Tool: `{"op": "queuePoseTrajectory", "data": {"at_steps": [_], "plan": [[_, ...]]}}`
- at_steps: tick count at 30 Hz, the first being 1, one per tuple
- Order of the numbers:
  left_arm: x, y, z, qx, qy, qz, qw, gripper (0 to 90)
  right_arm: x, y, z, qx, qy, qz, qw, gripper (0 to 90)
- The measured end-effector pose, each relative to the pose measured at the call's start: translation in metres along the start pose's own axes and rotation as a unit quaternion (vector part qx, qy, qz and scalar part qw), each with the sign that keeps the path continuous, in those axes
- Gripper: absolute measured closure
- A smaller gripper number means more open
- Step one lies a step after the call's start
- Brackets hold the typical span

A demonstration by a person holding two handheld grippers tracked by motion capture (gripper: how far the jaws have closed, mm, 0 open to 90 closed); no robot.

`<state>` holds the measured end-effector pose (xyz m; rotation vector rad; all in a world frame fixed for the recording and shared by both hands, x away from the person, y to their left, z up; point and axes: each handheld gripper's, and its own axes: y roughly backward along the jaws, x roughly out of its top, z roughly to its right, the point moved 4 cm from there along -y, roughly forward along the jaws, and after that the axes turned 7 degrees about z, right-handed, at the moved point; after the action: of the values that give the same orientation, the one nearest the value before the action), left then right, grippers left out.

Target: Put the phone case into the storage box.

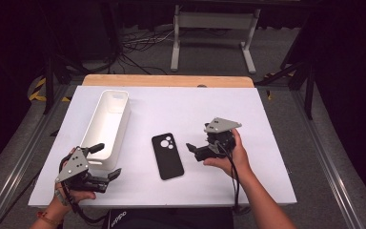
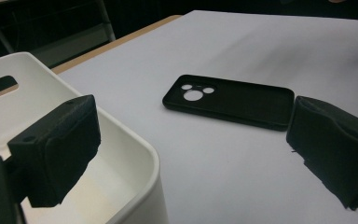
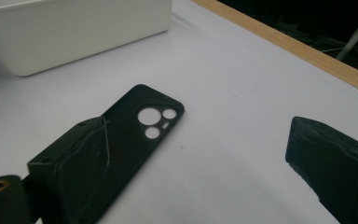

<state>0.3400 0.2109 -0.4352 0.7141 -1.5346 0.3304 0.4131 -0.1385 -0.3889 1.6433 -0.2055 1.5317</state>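
1. Midway across the white counter (image 1: 181, 107) lies a flat black rubbery phone case (image 1: 167, 156), long axis running near to far, camera holes at the far end.
2. Just right of it hovers the right gripper (image 1: 194, 149), jaws spread, empty, nearer.
3. At near left, the left gripper (image 1: 106, 161) gapes empty beside a long white plastic bin (image 1: 107, 127).

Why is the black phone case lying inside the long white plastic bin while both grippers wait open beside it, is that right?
Not quite. The black phone case lies flat on the white table, beside the long white plastic bin, not inside it; the high view shows this. The left gripper and the right gripper are indeed open.
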Motion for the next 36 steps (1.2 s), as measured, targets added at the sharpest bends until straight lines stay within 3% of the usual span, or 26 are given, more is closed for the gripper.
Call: {"op": "queuePoseTrajectory", "data": {"at_steps": [3, 4, 5, 7, 12, 14, 20, 26, 32, 36], "plan": [[-0.001, -0.001, 0.001, -0.002, 0.002, -0.001, 1.0, 4.1, 0.01, -0.019, -0.001, 0.012, 0.001, -0.037, 0.9993, 11.2], [-0.001, -0.001, 0.001, -0.004, 0.001, -0.003, 1.0, 4.1, 0.012, -0.029, 0.0, 0.027, -0.008, -0.059, 0.9979, 13.3], [-0.001, -0.001, 0.001, -0.004, 0.001, -0.003, 1.0, 4.1, 0.012, -0.029, 0.0, 0.027, -0.008, -0.059, 0.9979, 13.3], [-0.001, -0.001, 0.003, -0.007, -0.002, -0.006, 1.0, 4.1, 0.015, -0.045, 0.002, 0.034, -0.012, -0.078, 0.9963, 15.3], [0.0, 0.001, 0.003, -0.004, 0.003, 0.0, 1.0, 4.1, 0.014, -0.078, 0.005, 0.026, -0.009, -0.119, 0.9925, 17.5], [0.0, 0.0, 0.003, -0.009, 0.005, 0.004, 0.9999, 4.1, 0.012, -0.093, 0.008, 0.025, -0.021, -0.13, 0.991, 18.2], [-0.002, 0.001, 0.003, -0.005, -0.001, -0.01, 0.9999, 4.2, 0.004, -0.123, 0.011, 0.014, -0.026, -0.161, 0.9866, 20.0], [-0.009, -0.002, 0.0, 0.003, 0.008, -0.027, 0.9996, 4.9, -0.006, -0.145, 0.016, 0.007, -0.031, -0.204, 0.9784, 25.7], [-0.009, -0.003, 0.003, 0.002, 0.003, -0.032, 0.9995, 5.1, -0.012, -0.153, 0.015, 0.003, -0.031, -0.227, 0.9735, 29.8], [-0.008, -0.003, 0.004, 0.002, -0.003, -0.037, 0.9993, 5.1, -0.013, -0.155, 0.014, 0.004, -0.032, -0.225, 0.9737, 38.8]]}}
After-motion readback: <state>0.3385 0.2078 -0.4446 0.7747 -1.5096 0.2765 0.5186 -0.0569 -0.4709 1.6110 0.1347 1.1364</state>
